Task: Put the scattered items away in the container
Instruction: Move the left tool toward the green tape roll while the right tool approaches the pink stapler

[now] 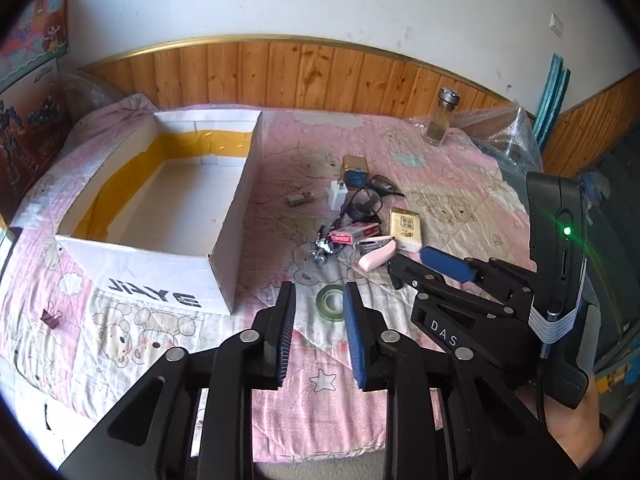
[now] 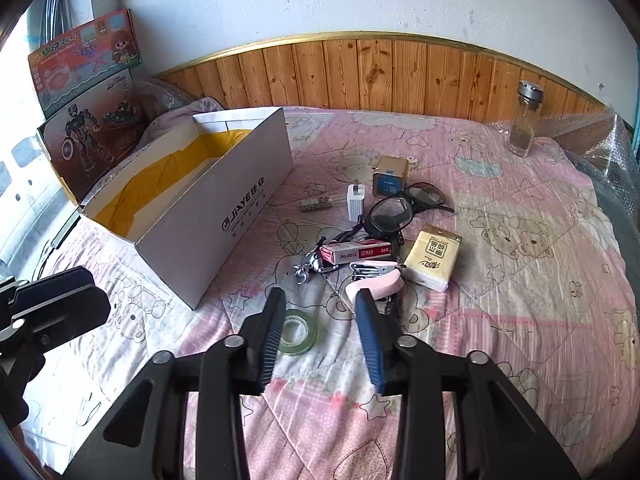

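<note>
My right tongs (image 2: 320, 312) and left tongs (image 1: 320, 304) stand narrow, empty; the low tape roll (image 2: 298, 332) may slip on the bed's soft quilt (image 2: 520, 320).

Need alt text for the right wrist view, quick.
The right gripper hovers with nothing held, above a green tape roll on a pink quilt. Beyond lie a pink stapler, staple box and glasses; an empty white box sits left.
</note>
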Available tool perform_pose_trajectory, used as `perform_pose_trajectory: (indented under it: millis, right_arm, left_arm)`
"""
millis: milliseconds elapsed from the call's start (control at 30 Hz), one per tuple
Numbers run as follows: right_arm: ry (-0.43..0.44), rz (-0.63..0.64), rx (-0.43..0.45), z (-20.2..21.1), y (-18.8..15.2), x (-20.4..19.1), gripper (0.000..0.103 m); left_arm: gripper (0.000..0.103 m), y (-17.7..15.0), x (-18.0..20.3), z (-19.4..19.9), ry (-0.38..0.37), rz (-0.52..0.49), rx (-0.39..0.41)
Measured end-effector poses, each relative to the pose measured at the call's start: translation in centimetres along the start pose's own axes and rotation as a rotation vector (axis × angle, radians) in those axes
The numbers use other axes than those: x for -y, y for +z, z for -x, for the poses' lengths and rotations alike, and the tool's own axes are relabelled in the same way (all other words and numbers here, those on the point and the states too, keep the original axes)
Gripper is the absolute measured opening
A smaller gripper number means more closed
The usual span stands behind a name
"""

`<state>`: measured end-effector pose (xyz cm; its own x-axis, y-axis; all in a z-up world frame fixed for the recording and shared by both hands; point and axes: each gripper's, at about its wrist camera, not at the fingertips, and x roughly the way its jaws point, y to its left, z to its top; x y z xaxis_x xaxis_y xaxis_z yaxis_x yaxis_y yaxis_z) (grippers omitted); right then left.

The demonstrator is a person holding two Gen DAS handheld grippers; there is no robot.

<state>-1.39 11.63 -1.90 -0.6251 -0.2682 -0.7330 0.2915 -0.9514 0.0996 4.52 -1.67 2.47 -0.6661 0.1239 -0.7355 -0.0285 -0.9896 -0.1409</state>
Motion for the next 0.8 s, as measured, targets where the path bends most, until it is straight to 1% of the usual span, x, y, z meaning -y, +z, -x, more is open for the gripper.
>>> perform_pose_trajectory:
  millis: [33,67,133,233,467,500,533,567,600,633,700,733,800]
  right_arm:
    - [0.005,0.0,-0.004,-0.1,0.0,-0.2,0.023]
    - [0.012,0.0,-0.007,-0.2,0.0,-0.3,0.02]
    - [0.025,0.006,-0.014,-0.3,-0.1,-0.6,0.011]
    - [0.039,0.016,-0.018,-0.6,-0.2,-1.1,0.005]
    - [0.055,0.015,-0.007,-0.6,1.0,-1.8,0.006]
    - [0.055,0.012,-0.004,-0.7,1.2,-1.9,0.007]
    - [0.056,0.01,-0.004,-0.7,1.3,-1.9,0.008]
    - [0.055,0.009,-0.006,-0.8,1.5,-1.9,0.01]
    - [0.051,0.005,-0.007,-1.0,1.6,-1.8,0.022]
    - [0.047,0.0,-0.007,-1.1,1.7,-1.7,0.039]
    - [0.04,-0.005,-0.001,-1.3,1.8,-1.7,0.055]
    - [0.037,-0.004,-0.003,-1.4,1.9,-1.6,0.057]
    - [0.041,-0.004,-0.014,-1.9,2.0,-1.6,0.057]
  left_arm:
    - [0.015,-0.1,0.0,0.0,0.001,0.001,0.0]
    - [0.014,-0.2,0.1,0.0,0.003,0.001,0.001]
    - [0.01,-0.2,0.1,0.0,0.013,-0.003,0.002]
    - [0.007,-0.2,0.0,0.0,0.025,-0.008,0.007]
    - [0.007,0.5,-0.7,-0.3,0.034,-0.001,0.003]
    - [0.008,0.5,-0.8,-0.5,0.027,0.0,-0.005]
    - [0.012,0.6,-0.9,-0.6,0.032,0.006,-0.009]
    - [0.018,0.7,-1.0,-0.7,0.029,0.01,-0.013]
    - [0.036,0.7,-1.1,-0.8,0.023,0.011,-0.016]
    - [0.048,0.8,-1.2,-0.9,0.027,0.015,-0.014]
    - [0.05,0.9,-1.4,-0.9,0.02,0.019,-0.008]
    - [0.051,1.0,-1.6,-1.0,0.017,0.021,-0.008]
    - [0.052,1.0,-1.8,-1.1,0.016,0.024,-0.007]
